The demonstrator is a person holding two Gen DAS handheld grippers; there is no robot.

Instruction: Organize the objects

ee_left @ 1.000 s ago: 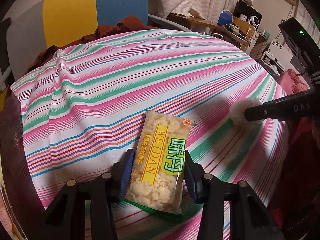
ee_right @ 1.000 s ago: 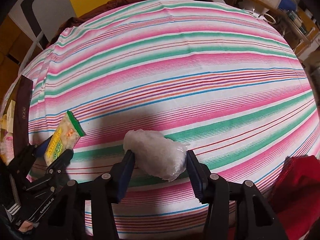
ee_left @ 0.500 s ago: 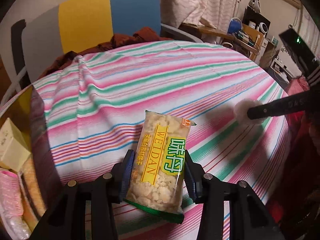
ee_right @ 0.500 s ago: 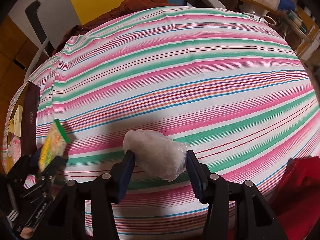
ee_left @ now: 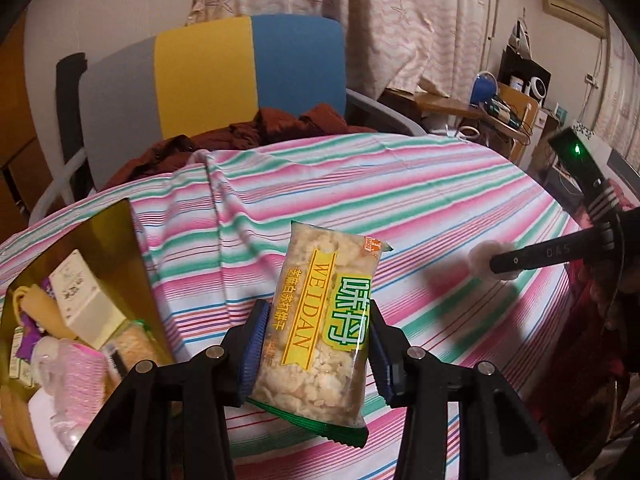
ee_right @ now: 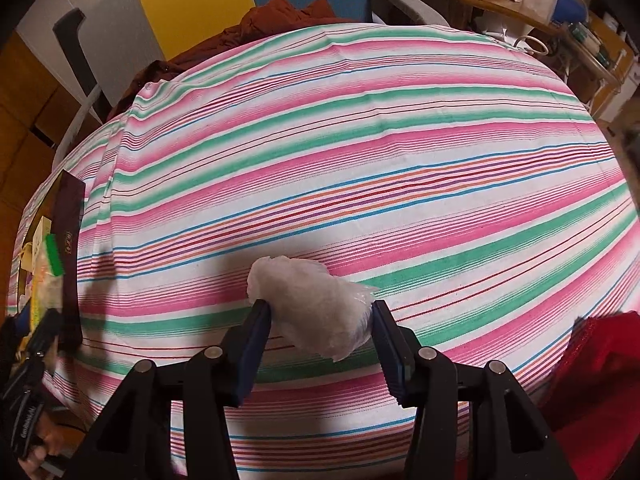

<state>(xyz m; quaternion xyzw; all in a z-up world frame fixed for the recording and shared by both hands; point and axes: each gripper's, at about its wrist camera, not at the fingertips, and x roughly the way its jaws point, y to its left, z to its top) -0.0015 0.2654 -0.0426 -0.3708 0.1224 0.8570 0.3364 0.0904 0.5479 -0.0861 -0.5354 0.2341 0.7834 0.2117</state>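
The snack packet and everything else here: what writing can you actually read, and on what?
"WEIDAN": snack packet, yellow band.
Green and brown Chinese characters: same packet, not transcribed here.
"DAS": right gripper, finger side.
Red corner logo on the packet, print on the cream box, label on the dark box wall: too small.

Past my tabletop (ee_left: 400,200), with its pink, green and white striped cloth (ee_right: 360,160), a chair (ee_left: 208,72) stands with a back in grey, yellow and blue panels. A rust-brown garment (ee_left: 248,132) lies heaped on its seat, touching the cloth's far edge. Pale patterned curtains (ee_left: 360,20) hang behind it. To my right a cluttered wooden desk (ee_left: 472,114) carries a blue lamp (ee_left: 486,88). A red fabric (ee_right: 600,368) sits at the near right edge of the cloth.
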